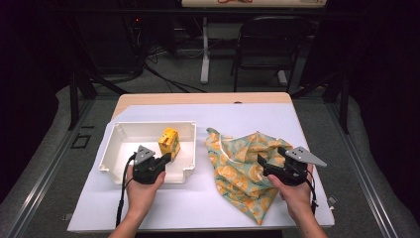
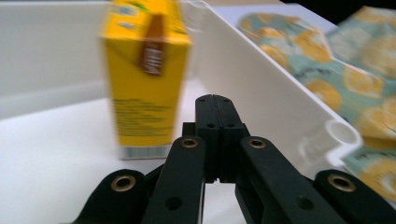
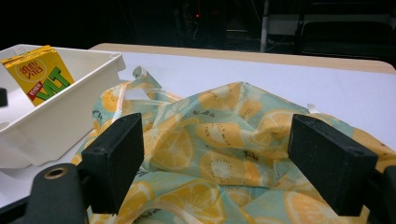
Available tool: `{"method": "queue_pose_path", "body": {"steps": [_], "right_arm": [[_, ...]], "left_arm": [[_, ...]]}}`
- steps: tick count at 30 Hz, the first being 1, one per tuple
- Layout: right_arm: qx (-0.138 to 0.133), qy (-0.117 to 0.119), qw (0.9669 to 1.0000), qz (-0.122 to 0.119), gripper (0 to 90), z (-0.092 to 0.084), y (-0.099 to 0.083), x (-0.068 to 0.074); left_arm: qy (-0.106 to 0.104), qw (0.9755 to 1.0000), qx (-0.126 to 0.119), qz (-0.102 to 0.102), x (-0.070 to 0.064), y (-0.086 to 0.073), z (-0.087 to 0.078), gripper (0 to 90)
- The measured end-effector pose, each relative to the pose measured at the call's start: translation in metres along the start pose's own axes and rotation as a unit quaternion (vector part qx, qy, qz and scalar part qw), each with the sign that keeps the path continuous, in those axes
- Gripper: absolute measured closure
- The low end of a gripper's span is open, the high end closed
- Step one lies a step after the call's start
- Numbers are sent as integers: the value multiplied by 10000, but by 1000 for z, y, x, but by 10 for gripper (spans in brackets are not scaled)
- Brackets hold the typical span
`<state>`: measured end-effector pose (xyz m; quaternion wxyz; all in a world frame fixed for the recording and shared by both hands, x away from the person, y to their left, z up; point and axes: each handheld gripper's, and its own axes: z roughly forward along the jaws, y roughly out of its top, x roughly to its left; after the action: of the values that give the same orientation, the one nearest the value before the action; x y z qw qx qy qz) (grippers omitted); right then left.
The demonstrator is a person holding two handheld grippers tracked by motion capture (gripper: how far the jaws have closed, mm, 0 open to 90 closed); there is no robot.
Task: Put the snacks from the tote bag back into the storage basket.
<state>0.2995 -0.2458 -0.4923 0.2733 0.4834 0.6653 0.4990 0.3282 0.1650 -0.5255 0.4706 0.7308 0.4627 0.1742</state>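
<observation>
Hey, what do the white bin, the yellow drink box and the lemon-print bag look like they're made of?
The white rectangular bin looks like moulded plastic: smooth, slightly glossy walls with a rolled rim. The yellow drink box seems to be printed coated paperboard, with sharp folded edges and a barcode. The lemon-print bag appears to be thin, soft matte fabric, since it lies crumpled in folds.

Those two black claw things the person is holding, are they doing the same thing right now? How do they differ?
The left gripper has its jaws pressed shut, while the right gripper has its jaws spread wide open. The left gripper reaches into the white tray, beside the yellow carton without holding it; the right gripper hovers over the lemon-print cloth. Both are black, hand-held, and grip nothing.
</observation>
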Motion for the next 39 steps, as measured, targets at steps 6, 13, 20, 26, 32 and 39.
{"method": "queue_pose_path", "body": {"steps": [6, 13, 20, 26, 32, 39], "right_arm": [[25, 18, 10000, -22, 179, 0, -1, 0], [33, -9, 10000, -21, 180, -1, -1, -3], [54, -22, 10000, -13, 180, 0, -1, -3], [66, 6, 10000, -19, 180, 2, -2, -1], [51, 0, 10000, -2, 180, 2, -3, -1], [67, 1, 10000, -10, 180, 2, -3, -2]], "left_arm": [[144, 9996, 246, 9, -9, 4, 20, 900], [242, 9990, 365, -92, -4, 6, 30, 900], [323, 9984, 344, -319, 7, 7, 29, 900], [338, 9982, 369, -335, 13, 7, 27, 900], [399, 9976, 454, -349, 17, 5, 29, 900], [550, 9962, 483, -477, 26, 7, 29, 900]]}}
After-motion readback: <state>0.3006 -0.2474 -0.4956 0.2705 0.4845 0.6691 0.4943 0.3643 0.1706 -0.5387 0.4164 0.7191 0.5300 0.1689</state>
